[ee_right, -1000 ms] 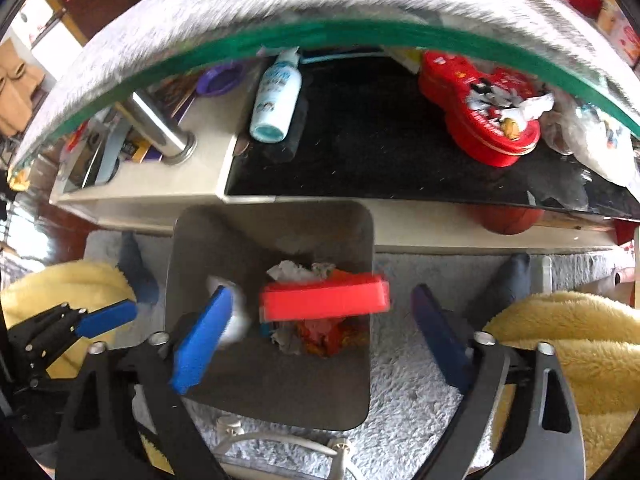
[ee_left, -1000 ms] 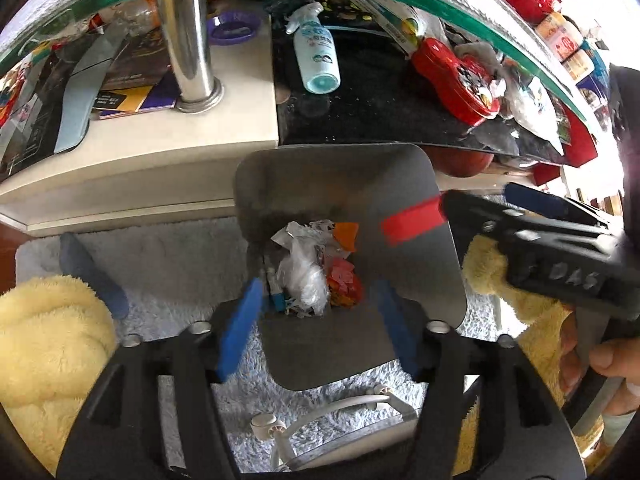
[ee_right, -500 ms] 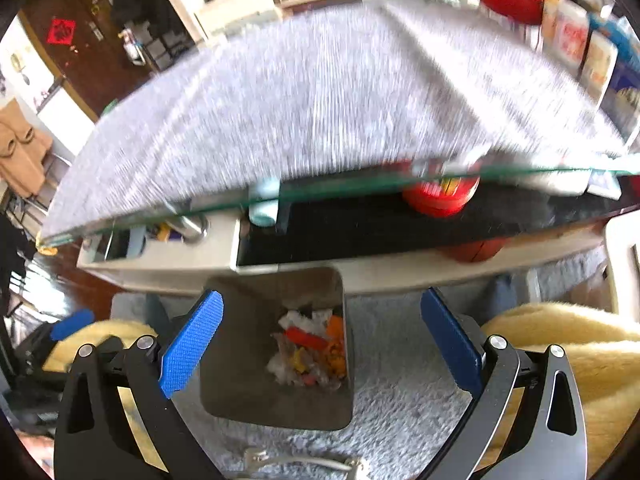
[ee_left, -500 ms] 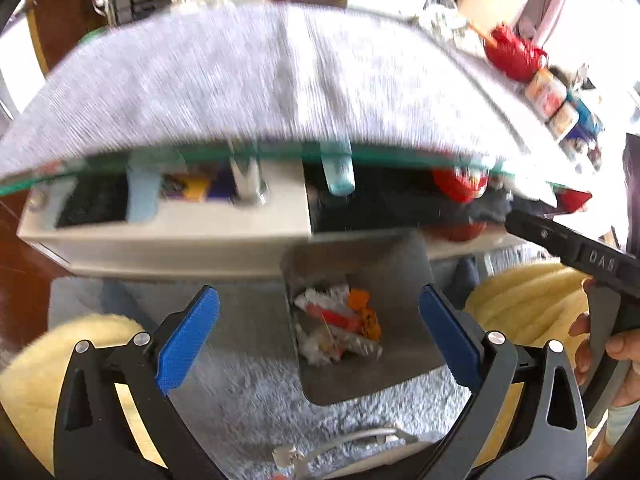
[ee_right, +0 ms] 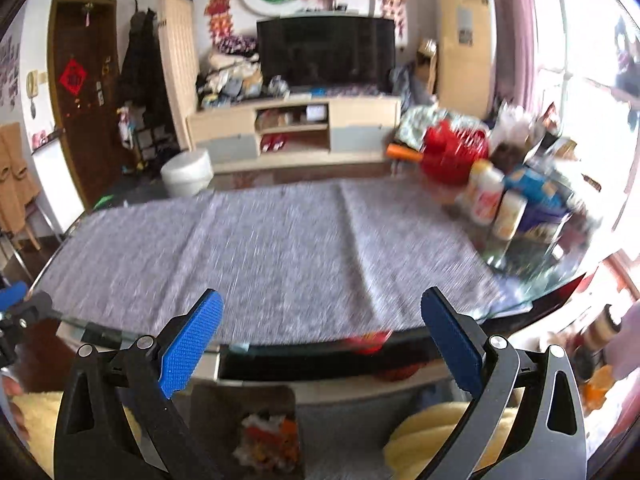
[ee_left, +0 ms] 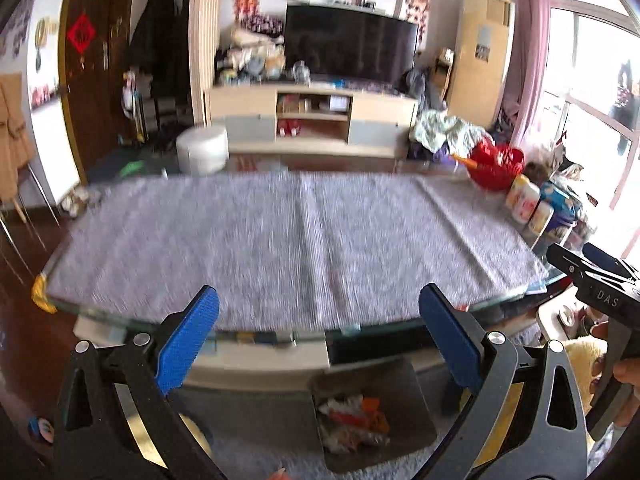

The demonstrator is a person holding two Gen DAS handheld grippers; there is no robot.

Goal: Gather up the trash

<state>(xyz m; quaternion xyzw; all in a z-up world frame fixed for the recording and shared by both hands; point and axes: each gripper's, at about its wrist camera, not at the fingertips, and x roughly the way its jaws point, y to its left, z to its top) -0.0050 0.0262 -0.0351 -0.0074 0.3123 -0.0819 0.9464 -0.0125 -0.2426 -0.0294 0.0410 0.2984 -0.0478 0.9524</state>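
A grey trash bin (ee_left: 404,384) stands on the floor rug in front of the table, with crumpled white, red and orange trash (ee_left: 352,420) inside. It also shows in the right wrist view (ee_right: 208,404) with its trash (ee_right: 268,440). My left gripper (ee_left: 318,334) is open and empty, raised above the bin and facing the table's near edge. My right gripper (ee_right: 320,340) is open and empty at a similar height. The right gripper also shows at the right edge of the left wrist view (ee_left: 596,284).
A glass table with a grey cloth (ee_left: 296,240) fills the middle. A red basket (ee_left: 496,164) and jars (ee_left: 524,200) stand at its far right end. Yellow fluffy slippers (ee_right: 420,436) lie on the rug. A TV cabinet (ee_left: 312,120) stands behind.
Both grippers rose and tilted up from over the bin, so the tabletop and room now fill the views. The red piece held over the bin a second ago now lies inside it.
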